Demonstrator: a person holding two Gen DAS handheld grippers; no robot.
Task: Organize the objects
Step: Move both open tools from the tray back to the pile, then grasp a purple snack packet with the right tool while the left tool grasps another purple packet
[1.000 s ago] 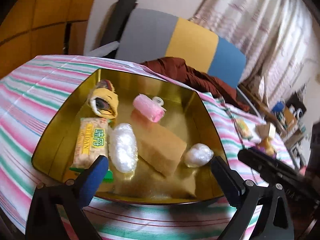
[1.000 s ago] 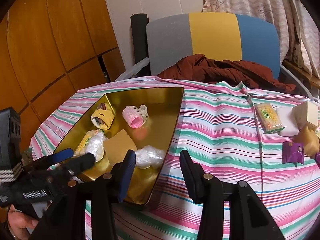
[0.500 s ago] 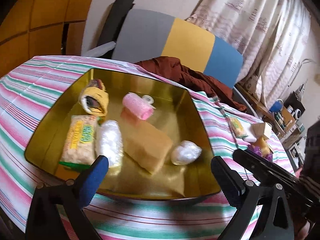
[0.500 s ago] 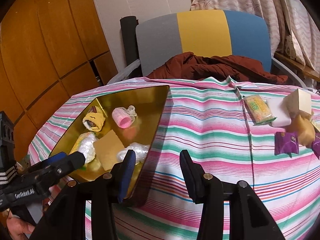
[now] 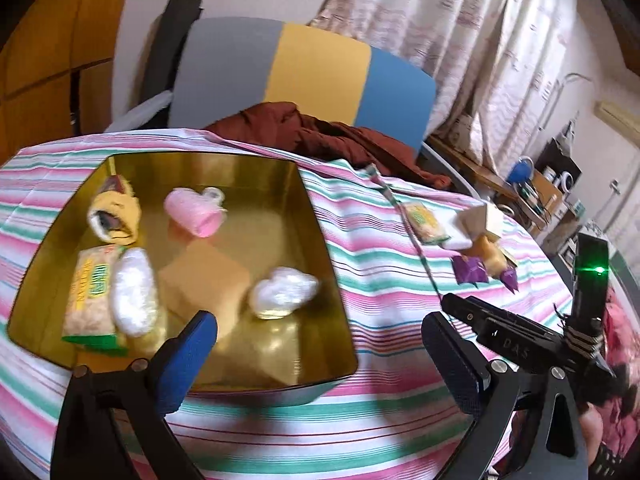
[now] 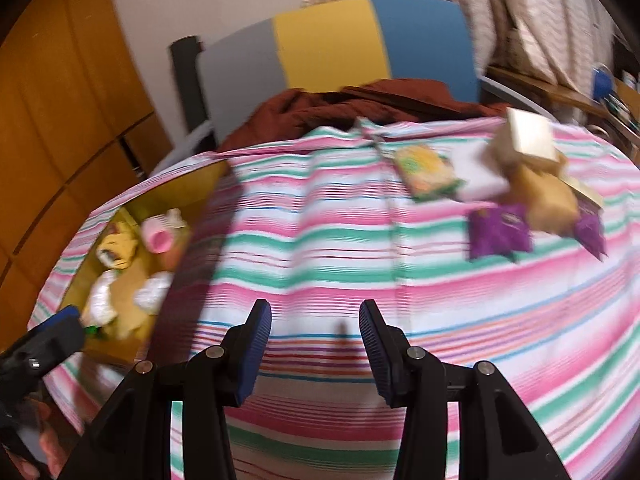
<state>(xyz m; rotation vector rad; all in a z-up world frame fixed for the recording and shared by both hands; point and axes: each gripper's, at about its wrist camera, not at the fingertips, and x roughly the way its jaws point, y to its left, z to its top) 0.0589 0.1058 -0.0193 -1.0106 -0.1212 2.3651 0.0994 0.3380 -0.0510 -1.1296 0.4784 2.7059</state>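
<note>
Since the earlier frames both views have swung rightward: the gold tin [image 5: 320, 248] now sits further left in each, and the loose pile on the striped bench [image 6: 320, 248] is nearer the right gripper's centre.

Inside the tin, from left to right, lie a green-and-yellow snack packet [image 5: 90, 292], a yellow rolled item [image 5: 114, 216] behind it, a white wrapped oblong [image 5: 134, 292] touching the packet, a pink hair roller [image 5: 192, 216] toward the back, a tan block [image 5: 204, 280] in the middle, and a crumpled white wrap [image 5: 284, 290] near the right wall.

The left gripper [image 5: 320, 360] hovers over the tin's near right corner, jaws wide and holding nothing. The right gripper [image 6: 315, 342] hangs over bare cloth, jaws parted narrower, also holding nothing.

Further right on the bench, outside the tin, cluster another snack packet [image 6: 426, 172], a white slab [image 6: 478, 172], a cream box [image 6: 528, 140], a tan lump [image 6: 546, 198] and purple sachets [image 6: 500, 232].
</note>
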